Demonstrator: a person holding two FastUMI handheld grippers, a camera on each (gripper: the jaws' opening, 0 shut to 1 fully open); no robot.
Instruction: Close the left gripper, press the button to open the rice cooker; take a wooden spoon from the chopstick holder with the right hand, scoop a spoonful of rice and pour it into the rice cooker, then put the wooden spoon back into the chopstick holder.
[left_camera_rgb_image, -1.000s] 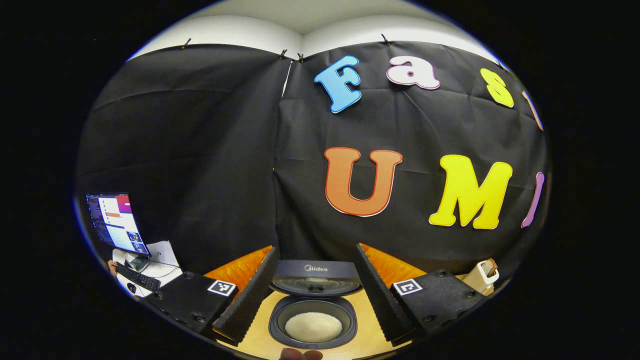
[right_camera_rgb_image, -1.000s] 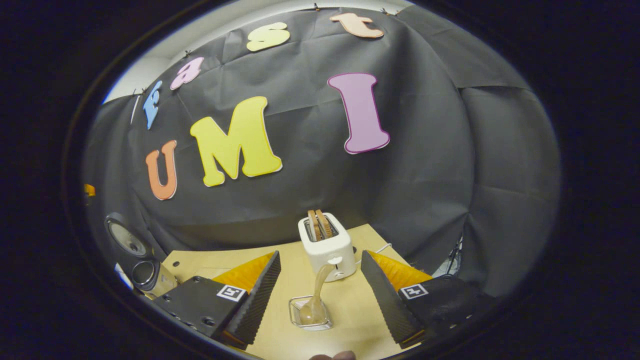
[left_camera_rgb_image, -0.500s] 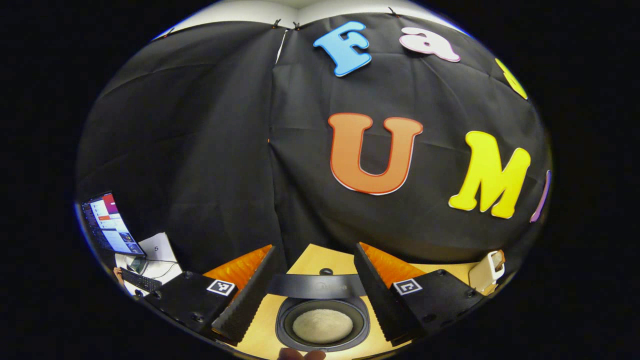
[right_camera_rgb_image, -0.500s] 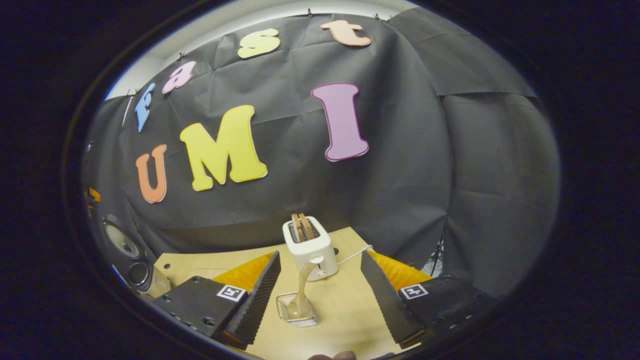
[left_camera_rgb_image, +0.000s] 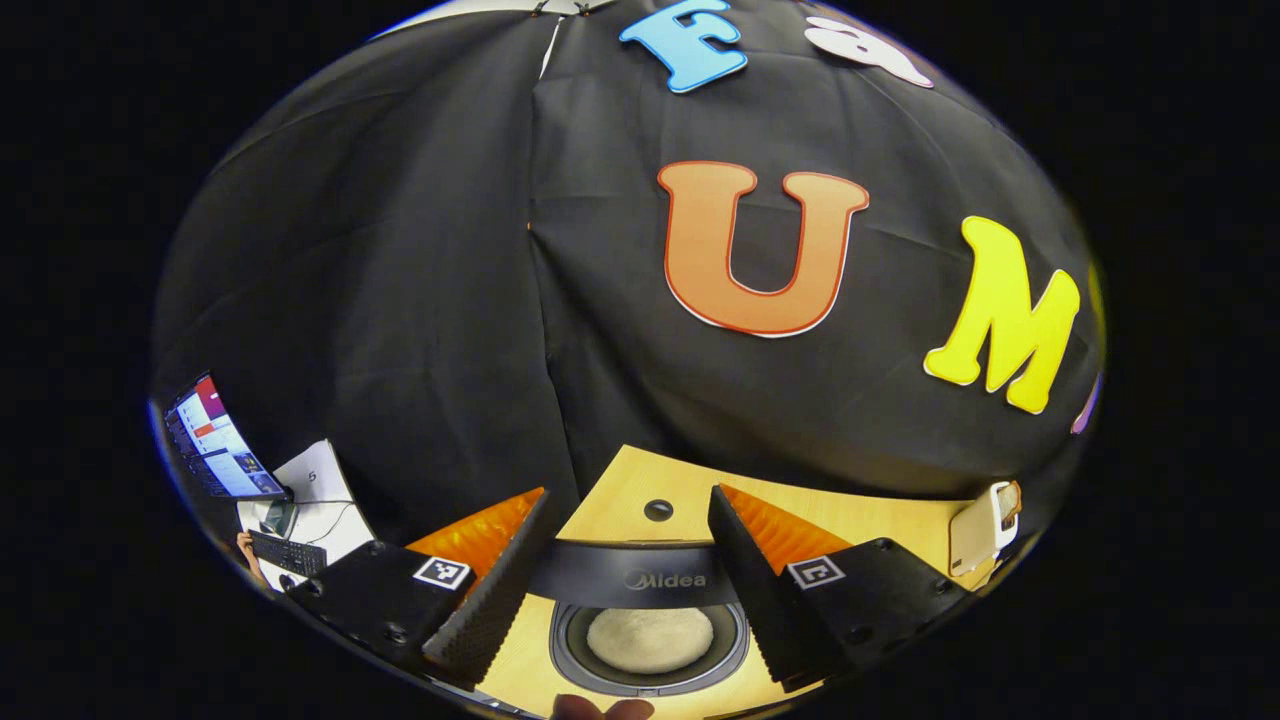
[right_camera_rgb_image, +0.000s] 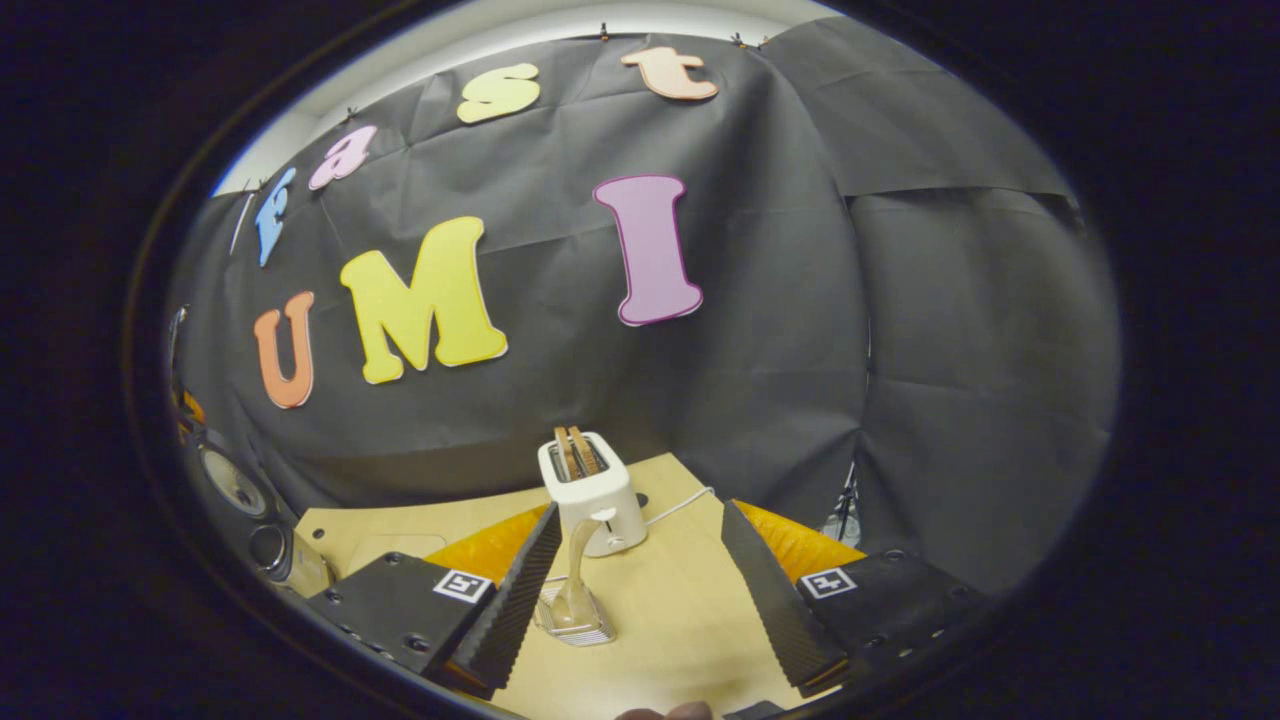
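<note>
Rice cooker (left_camera_rgb_image: 640, 578) open, "Midea" on lid, rice (left_camera_rgb_image: 650, 640) inside

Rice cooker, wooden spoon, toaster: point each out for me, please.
Rice cooker (left_camera_rgb_image: 640, 580): left gripper view, on the dark raised lid above the pot of rice.
Wooden spoon (right_camera_rgb_image: 578, 560): right gripper view, on its handle, standing in the clear holder.
Toaster (right_camera_rgb_image: 600, 500): right gripper view, on its white front.

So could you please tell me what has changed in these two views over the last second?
The left gripper has tipped downward over the open rice cooker, so the pot sits lower between its jaws and more table shows behind. The right gripper has drifted right, so the wooden spoon in its chopstick holder and the toaster slid left. Both jaws stayed open, holding nothing.
</note>
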